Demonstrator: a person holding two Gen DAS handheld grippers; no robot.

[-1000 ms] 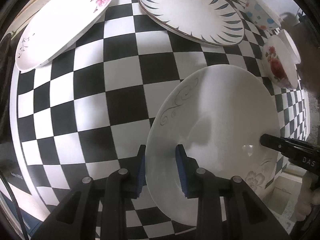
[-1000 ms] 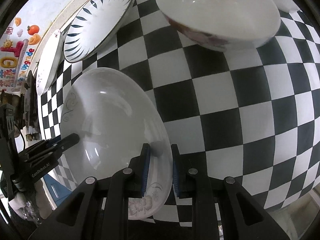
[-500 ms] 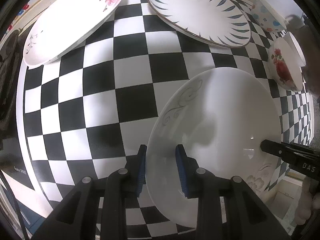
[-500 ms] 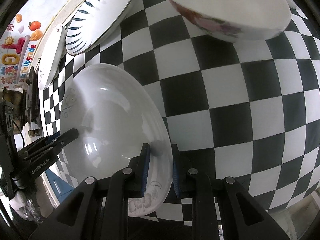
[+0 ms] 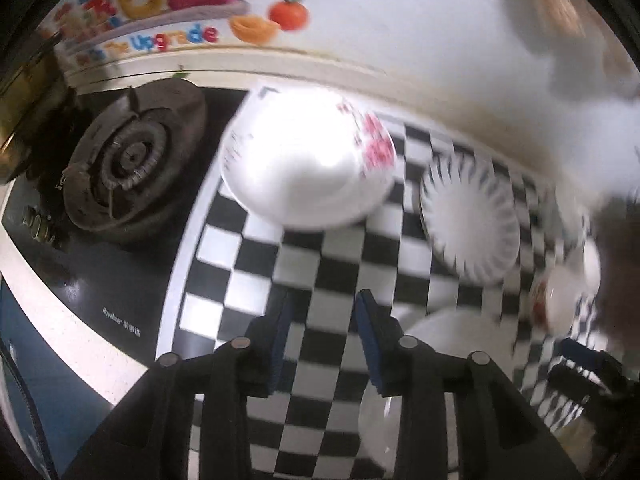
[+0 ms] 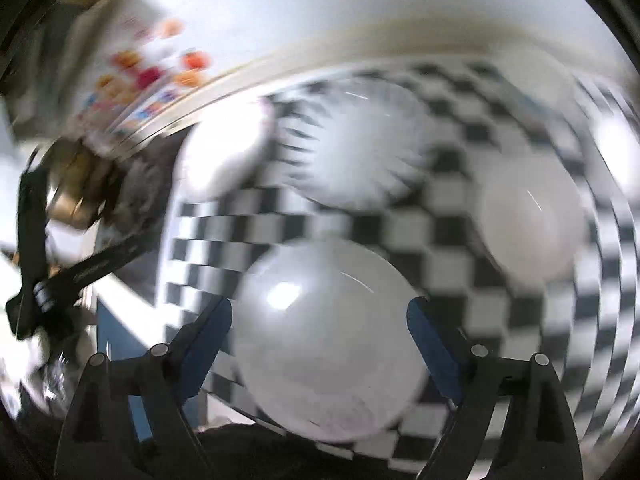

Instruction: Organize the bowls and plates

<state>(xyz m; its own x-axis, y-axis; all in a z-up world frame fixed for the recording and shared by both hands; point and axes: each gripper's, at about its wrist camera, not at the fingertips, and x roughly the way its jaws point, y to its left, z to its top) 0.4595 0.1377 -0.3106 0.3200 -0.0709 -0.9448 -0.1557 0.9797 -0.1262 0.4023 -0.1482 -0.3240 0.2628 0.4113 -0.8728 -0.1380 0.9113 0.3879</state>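
Left gripper (image 5: 322, 336): jaws parted, nothing between the blue pads (image 5: 280, 340), only checkered cloth (image 5: 320, 264) visible in the gap. Right gripper (image 6: 320, 340): jaws spread wide, no grasp, plain white plate (image 6: 332, 336) lying flat on the cloth between and below the fingers; contact with the pads not discernible through motion blur.

Plate positions, left wrist view:
- Pink-flowered plate (image 5: 308, 160) at the far left edge of the cloth, beside the gas burner (image 5: 132, 160).
- Blue-petal plate (image 5: 470, 216) to the right of it, apart from it, near the back wall.
- Plain white plate (image 5: 452, 332) low and right of the left gripper, resting on the cloth, partly hidden behind the right finger.
- Red-flowered bowl (image 5: 556, 304) at the right edge; details blurred.
- Dark body of the right gripper (image 5: 588, 364) at lower right.

Plate positions, right wrist view:
- Blue-petal plate (image 6: 356, 148) beyond the plain white plate, apart from it.
- Pink-flowered plate (image 6: 224, 148) to the left of that, at the cloth edge.
- White bowl (image 6: 532, 216) to the right, standing on the cloth.
- Left gripper (image 6: 80, 272) at far left, off the plate.

Colourful wall stickers (image 5: 160, 20) above the burner. Both views heavily blurred.
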